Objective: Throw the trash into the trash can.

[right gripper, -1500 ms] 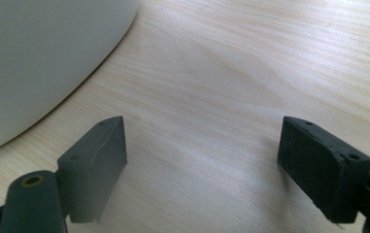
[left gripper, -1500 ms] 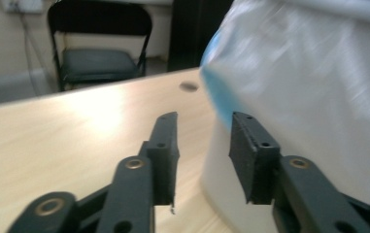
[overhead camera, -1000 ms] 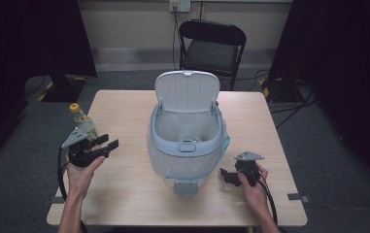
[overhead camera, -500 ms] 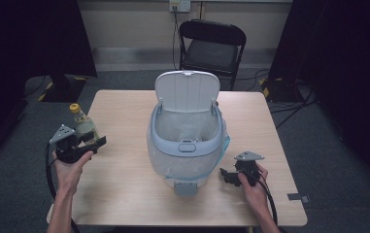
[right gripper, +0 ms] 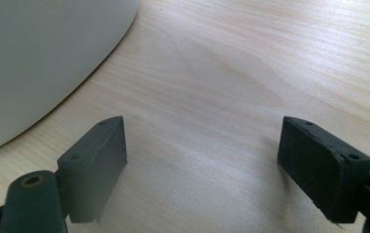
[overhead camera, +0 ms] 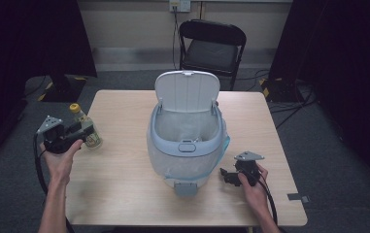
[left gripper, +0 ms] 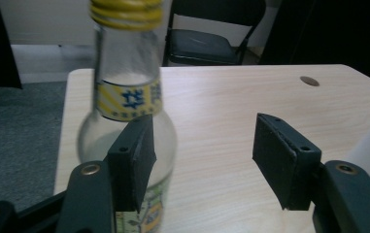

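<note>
My left hand-held gripper [overhead camera: 83,132] sits at the left edge of the bench [overhead camera: 124,184], right beside the glass bottle [overhead camera: 86,129]. Its jaws stand apart with bare bench between them, and they have just been closing a little with nothing caught in the gap. In the left gripper view the bottle [left gripper: 126,111] stands upright behind and outside my left-hand pad, not between the two; it has a yellow screw cap, a yellow and blue neck label and clear glass. Whether the pad touches the glass I cannot tell. In the high view the bottle stands near the bench's left edge, well apart from the bin [overhead camera: 187,141].

My right hand-held gripper [overhead camera: 227,175] rests low on the bench near the front right, just beside the bin. Its jaws are also apart, with only wood grain between the pads in the right gripper view, and the bin's pale curved wall [right gripper: 42,58] rises at that view's left.

The bin stands in the middle of the bench with its lid tipped up and open. A black folding chair [overhead camera: 210,46] stands beyond the bench's far edge.
</note>
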Action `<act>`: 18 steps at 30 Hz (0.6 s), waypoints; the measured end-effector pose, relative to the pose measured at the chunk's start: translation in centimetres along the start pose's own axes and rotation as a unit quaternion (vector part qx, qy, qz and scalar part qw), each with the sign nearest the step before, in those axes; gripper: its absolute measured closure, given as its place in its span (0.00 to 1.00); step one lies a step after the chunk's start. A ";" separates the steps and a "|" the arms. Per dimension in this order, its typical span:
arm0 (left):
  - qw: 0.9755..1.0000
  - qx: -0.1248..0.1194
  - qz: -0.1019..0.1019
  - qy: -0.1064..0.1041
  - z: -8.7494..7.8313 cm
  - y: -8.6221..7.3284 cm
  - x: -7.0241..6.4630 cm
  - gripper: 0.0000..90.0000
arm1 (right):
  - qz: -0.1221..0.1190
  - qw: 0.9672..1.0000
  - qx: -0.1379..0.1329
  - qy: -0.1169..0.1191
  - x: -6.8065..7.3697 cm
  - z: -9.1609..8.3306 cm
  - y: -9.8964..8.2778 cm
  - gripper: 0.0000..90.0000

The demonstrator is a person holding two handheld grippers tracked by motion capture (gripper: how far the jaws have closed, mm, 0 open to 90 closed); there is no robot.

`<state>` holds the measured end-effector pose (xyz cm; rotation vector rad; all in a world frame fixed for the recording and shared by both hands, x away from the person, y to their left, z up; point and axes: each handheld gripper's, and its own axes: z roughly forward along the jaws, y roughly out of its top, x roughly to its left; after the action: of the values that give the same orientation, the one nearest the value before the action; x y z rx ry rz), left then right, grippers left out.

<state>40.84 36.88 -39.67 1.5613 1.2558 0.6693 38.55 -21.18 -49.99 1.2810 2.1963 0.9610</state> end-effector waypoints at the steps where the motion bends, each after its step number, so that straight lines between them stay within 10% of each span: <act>1: 1.000 0.001 0.000 0.002 0.0 0.1 0.2 0.44 | 0.000 1.000 0.000 0.000 0.0 0.0 0.0 0.19; 18: 0.999 0.003 0.008 0.041 2.0 1.4 1.9 0.41 | 0.000 1.000 0.000 0.000 0.0 0.0 0.0 0.19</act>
<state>43.75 38.02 -39.40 1.5631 1.3088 0.7466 38.55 -21.18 -49.98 1.2812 2.1963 0.9609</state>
